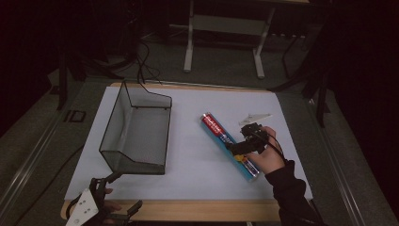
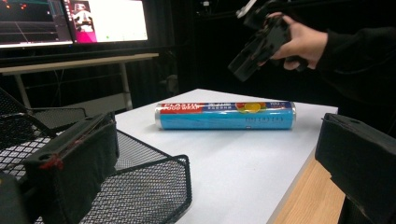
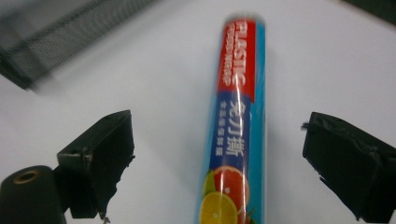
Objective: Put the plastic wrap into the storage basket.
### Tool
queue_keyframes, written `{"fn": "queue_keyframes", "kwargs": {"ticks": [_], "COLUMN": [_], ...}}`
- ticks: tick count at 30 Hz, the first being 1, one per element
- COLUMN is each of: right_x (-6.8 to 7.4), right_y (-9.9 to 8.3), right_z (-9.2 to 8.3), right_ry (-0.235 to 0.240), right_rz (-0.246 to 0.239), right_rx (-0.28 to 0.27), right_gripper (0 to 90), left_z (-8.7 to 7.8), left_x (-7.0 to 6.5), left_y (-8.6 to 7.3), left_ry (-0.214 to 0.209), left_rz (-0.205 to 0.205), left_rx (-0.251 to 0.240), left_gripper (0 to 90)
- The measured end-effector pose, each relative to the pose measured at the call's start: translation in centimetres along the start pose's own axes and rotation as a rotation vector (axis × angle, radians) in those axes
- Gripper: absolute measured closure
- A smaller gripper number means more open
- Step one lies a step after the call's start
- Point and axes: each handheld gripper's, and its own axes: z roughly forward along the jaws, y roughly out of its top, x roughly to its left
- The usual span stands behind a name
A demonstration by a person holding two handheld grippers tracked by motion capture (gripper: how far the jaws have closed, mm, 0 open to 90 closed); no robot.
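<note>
Right gripper [image 1: 241, 149] is hovering over the plastic wrap roll [image 1: 229, 146], its jaws standing wide apart; in the right gripper view the roll [image 3: 236, 126] is lying on the table between and beyond the two black jaws, touching neither. Nothing is being pinched. Seen from the left gripper view, that same right gripper [image 2: 254, 44] is hanging in the air above the roll [image 2: 225, 115], tilted downward in the person's hand [image 2: 303, 42].

On the white table top [image 1: 197, 155] the roll is lying flat, running from about 11 o'clock to 5 o'clock in the high view, to the right of centre, its red label end at the far tip and the fruit picture toward the near end.

At 9 o'clock from the roll, well apart from it, a black wire mesh basket [image 1: 136, 129] is standing on the left half of the table.

Left gripper [image 1: 115, 197] is waiting at the table's near left corner, around 7 o'clock from the basket. Its jaws are also spread apart and holding nothing, with the basket's mesh corner [image 2: 154, 186] showing just past the left jaw.
</note>
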Motion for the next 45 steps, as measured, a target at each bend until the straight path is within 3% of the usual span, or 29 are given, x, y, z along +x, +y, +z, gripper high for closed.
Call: {"fn": "queue_keyframes", "kwargs": {"ticks": [5,9,13,18,19,23,27,31,37,42,45], "right_x": [-0.7,-1.3,-1.6,-2.1,-2.4,-2.6,-2.7,-2.7,-2.9,-2.6,-2.3], "right_y": [0.2,0.9,1.2,1.5,1.5,1.4,1.1,0.8,0.6,0.9,1.0], "right_z": [1.7,4.0,5.6,7.0,7.6,8.5,9.4,9.9,10.2,11.1,11.4], "right_ry": [0.010,0.015,0.005,0.025,0.017,0.011,0.034,0.016,0.024,0.053,0.037], "right_rz": [0.025,0.043,0.052,0.066,0.072,0.079,0.089,0.072,0.071,0.067,0.067], "right_rx": [0.064,0.144,0.178,0.254,0.289,0.353,0.415,0.459,0.488,0.545,0.567], "right_gripper": [9.3,10.0,10.1,12.4,13.1,15.9,18.0,20.7,22.5,29.0,29.6], "left_z": [0.1,0.1,0.1,0.1,0.1,0.1,0.1,0.1,0.1,0.1,0.1], "left_x": [0.1,0.0,0.1,0.1,0.1,0.1,0.1,0.1,0.1,0.1,0.1], "left_y": [0.0,0.0,0.0,0.0,0.0,0.0,0.0,0.0,-0.1,-0.1,-0.1], "left_ry": [-0.002,-0.005,-0.007,-0.009,-0.010,-0.011,-0.010,-0.010,-0.011,-0.010,-0.009], "left_rz": [-0.006,-0.003,-0.006,-0.007,-0.006,-0.008,-0.006,-0.007,-0.005,-0.003,-0.002], "left_rx": [0.004,0.006,0.006,0.003,0.004,0.004,0.003,0.004,0.006,0.008,0.008], "left_gripper": [0.2,0.2,0.2,0.2,0.2,0.2,0.2,0.2,0.2,0.2,0.2]}}
